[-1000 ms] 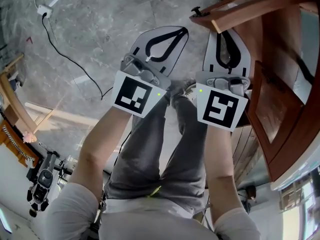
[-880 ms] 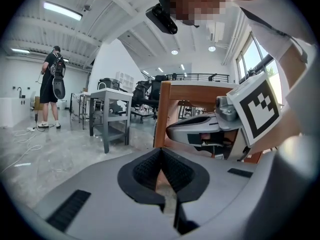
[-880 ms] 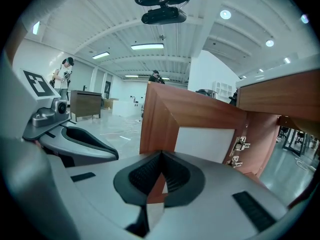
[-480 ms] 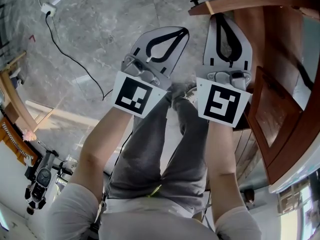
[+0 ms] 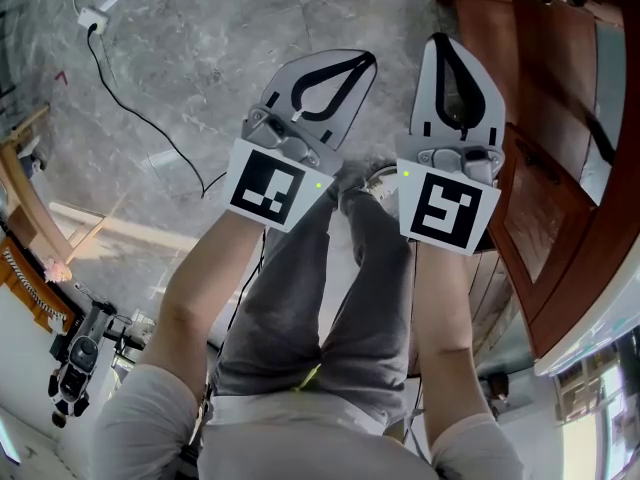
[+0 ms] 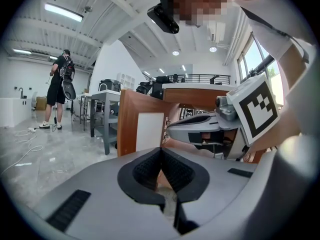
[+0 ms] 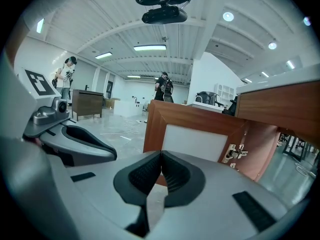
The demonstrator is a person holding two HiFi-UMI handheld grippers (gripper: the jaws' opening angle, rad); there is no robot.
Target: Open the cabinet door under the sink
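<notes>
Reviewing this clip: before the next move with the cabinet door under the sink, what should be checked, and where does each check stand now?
1. The reddish-brown wooden cabinet door is open: ok. Its white inner panel and metal hinge face the right gripper view.
2. The left tool is empty: ok, jaws together on nothing.
3. The right tool is empty: ok, jaws together on nothing.
4. Both tools are off the door: ok, it stands beyond their tips.
5. The door is at its full swing: cannot tell.
6. The black cable on the grey stone floor is clear of the tools: ok.
</notes>
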